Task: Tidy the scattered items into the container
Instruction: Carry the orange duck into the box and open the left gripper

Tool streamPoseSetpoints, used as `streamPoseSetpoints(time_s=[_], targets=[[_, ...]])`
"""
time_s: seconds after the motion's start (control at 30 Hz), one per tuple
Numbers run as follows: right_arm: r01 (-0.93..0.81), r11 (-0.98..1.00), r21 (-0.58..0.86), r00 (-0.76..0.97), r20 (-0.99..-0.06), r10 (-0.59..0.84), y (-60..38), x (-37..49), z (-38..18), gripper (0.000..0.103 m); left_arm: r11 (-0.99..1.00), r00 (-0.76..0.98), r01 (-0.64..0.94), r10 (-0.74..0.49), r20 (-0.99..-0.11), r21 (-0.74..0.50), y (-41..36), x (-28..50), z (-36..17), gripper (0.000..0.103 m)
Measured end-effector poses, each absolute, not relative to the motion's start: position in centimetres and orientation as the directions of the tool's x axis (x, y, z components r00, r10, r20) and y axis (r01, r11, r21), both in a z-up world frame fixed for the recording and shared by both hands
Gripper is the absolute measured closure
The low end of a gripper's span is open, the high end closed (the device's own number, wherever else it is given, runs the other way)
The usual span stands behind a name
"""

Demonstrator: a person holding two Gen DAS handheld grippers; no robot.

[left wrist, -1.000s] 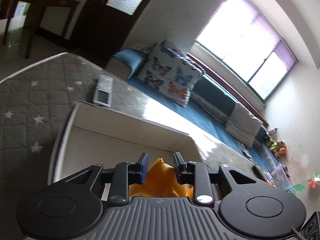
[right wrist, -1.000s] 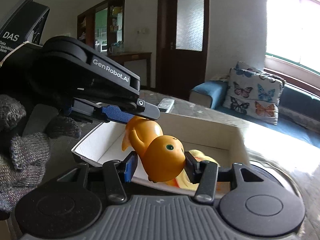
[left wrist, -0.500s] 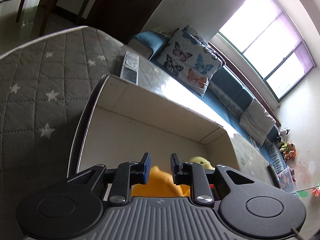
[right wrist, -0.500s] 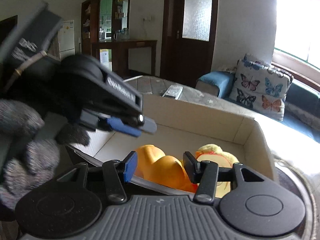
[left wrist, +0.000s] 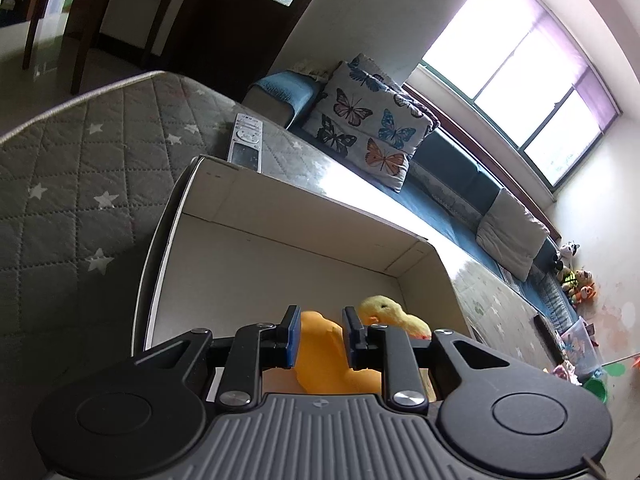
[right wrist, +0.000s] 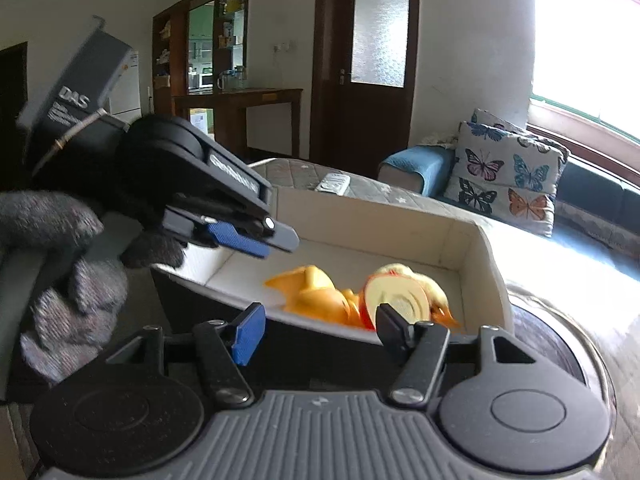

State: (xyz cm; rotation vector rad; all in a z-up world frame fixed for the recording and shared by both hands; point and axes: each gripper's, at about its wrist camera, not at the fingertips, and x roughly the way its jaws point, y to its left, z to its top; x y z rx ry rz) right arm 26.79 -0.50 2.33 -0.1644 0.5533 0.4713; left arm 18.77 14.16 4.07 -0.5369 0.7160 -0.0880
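Orange toy [right wrist: 316,294] dropping into the box [right wrist: 476,256]
Both tools, left tool [left wrist: 319,334] and right tool [right wrist: 318,330], are opening, gripping nothing; the toy, lying at 6 o'clock, is probably light, smooth, slippery: pinch its narrow body.

1. Box [left wrist: 304,216]: off-white card walls and floor.
2. Toy [left wrist: 320,352]: bright orange.
3. Plush duck [left wrist: 384,308]: pale yellow.
4. Bed cover [left wrist: 80,168]: grey, diamond-quilted, scattered white stars.
5. Remote control [left wrist: 246,142]: silver-grey with a dark lower panel.
6. Cushion [left wrist: 368,124]: light grey, printed with pink, blue, orange and black butterflies.
7. Sofa [left wrist: 452,176]: deep blue.
8. Right gripper [right wrist: 316,326]: black, one blue pad.
9. Glove [right wrist: 60,264]: mottled grey knit.
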Motion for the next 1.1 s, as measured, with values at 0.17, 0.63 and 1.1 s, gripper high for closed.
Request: streamPoseSetpoints(time_s=[0.17,0.63,1.1], targets=[[-0.441,0.898,0.018,0.743,-0.555,0.375,-1.8,25.6,1.8,0.039,0.87,0.76,-0.09,-0.254,-0.597,-0.485,13.4,17.1,4.5,0.077],[-0.386,0.92,0.062,0.742,-0.571,0.35,-3.5,22.9,1.0,0.025,0.9,0.764,-0.082,-0.218,-0.607,-0.427,11.6,12.6,4.8,0.071],[-0.351,0.934,0.064,0.748,-0.581,0.321,-3.6,21.1,0.5,0.011,0.93,0.77,-0.075,-0.176,-0.614,-0.361,10.6,9.8,4.7,0.071]])
